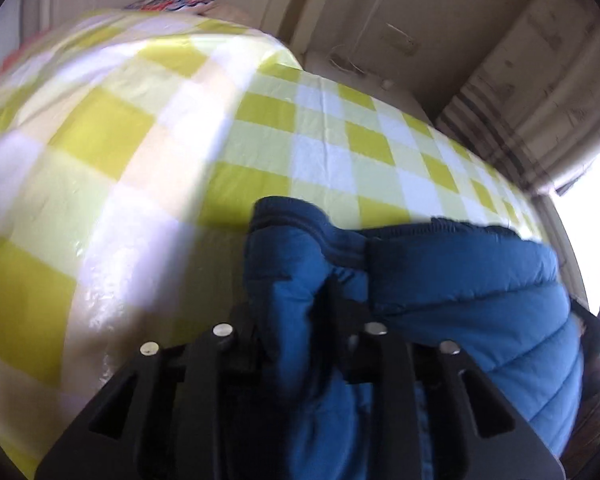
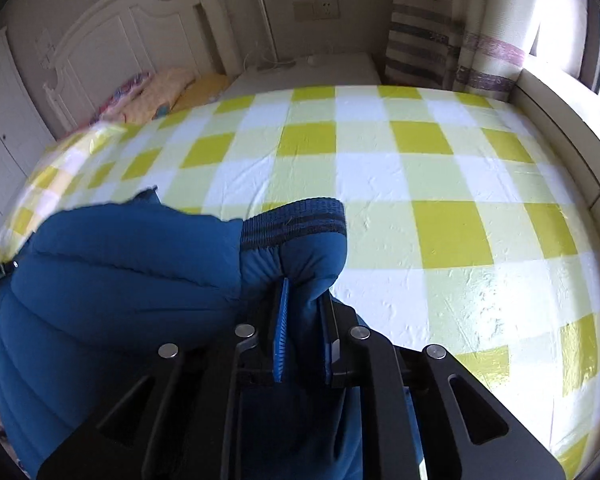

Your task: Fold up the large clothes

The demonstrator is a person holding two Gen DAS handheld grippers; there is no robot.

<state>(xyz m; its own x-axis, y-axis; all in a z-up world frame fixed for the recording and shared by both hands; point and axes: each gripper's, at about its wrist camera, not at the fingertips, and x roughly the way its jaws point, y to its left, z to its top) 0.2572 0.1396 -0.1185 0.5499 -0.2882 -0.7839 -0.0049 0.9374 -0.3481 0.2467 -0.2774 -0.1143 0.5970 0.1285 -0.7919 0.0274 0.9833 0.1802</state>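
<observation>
Bedsheet [image 2: 420,184] in yellow-and-white checks covers the whole bed and lies mostly bare, so open room spreads from the middle out toward twelve and three o'clock in the right wrist view. Its far edge meets a white headboard [image 2: 112,40] at eleven o'clock, with patterned pillows [image 2: 156,92] just below it, and a striped curtain [image 2: 452,52] hangs at one o'clock beside the bright window ledge [image 2: 560,120] that runs along the right edge of the bed. A blue puffer jacket [image 2: 112,280] lies bunched at the near edge of the bed, filling the view from seven to nine o'clock, its ribbed cuff [image 2: 296,220] pointing toward twelve. The right gripper [image 2: 304,300] is pressed together on a fold of padded cloth just below that cuff, the blue pads squeezing the fabric from both sides. In the left wrist view the left gripper [image 1: 300,316] has a fold of the same jacket between its black fingers; cloth hides the pads, so whether they press on it cannot be told. From there the jacket fills five o'clock and the sheet, partly blurred, stretches clear from nine to one o'clock. No boxes or baskets show.
</observation>
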